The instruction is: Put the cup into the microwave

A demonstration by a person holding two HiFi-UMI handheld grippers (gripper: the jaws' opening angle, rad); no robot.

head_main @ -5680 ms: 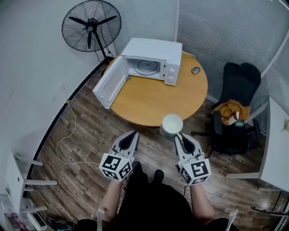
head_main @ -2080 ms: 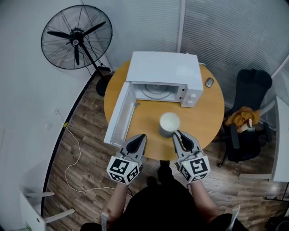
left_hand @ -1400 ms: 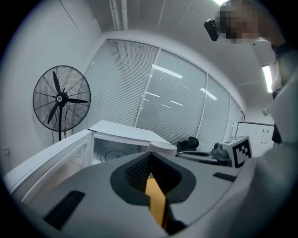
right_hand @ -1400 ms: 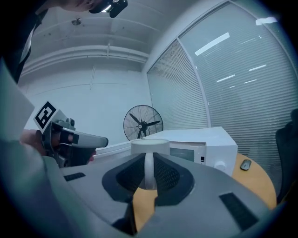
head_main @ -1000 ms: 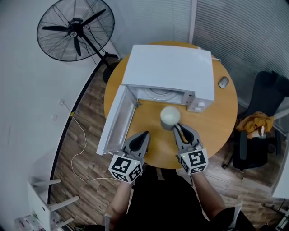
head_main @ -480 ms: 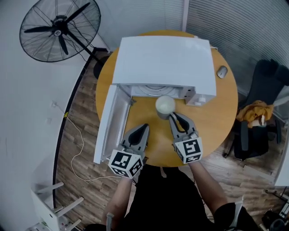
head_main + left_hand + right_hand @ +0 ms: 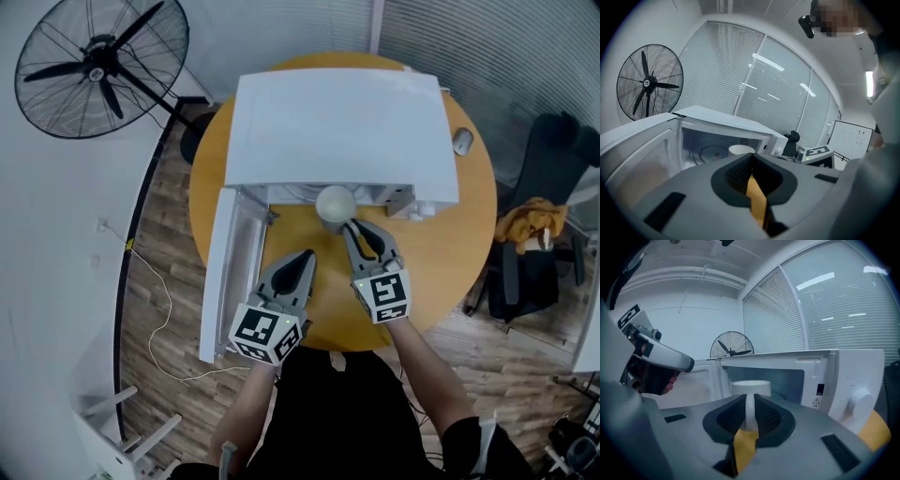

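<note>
White ceramic cup (image 7: pixel 335 202) at the open white microwave's (image 7: pixel 342 122) mouth; not yet inside.
Right gripper's (image 7: pixel 352 229) fingers pinch its handle, keeping it upright for entry; left gripper's (image 7: pixel 305 258) fingers closed, empty, above the round wooden bench (image 7: pixel 445 244).

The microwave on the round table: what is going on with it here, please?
A person holds a hand-held gripper in each hand. The right hand-held gripper is shut on the handle of a white cup and holds it just in front of the microwave, not yet inside. The door stands swung open to the left. The left hand-held gripper is shut and empty, above the table.
</note>
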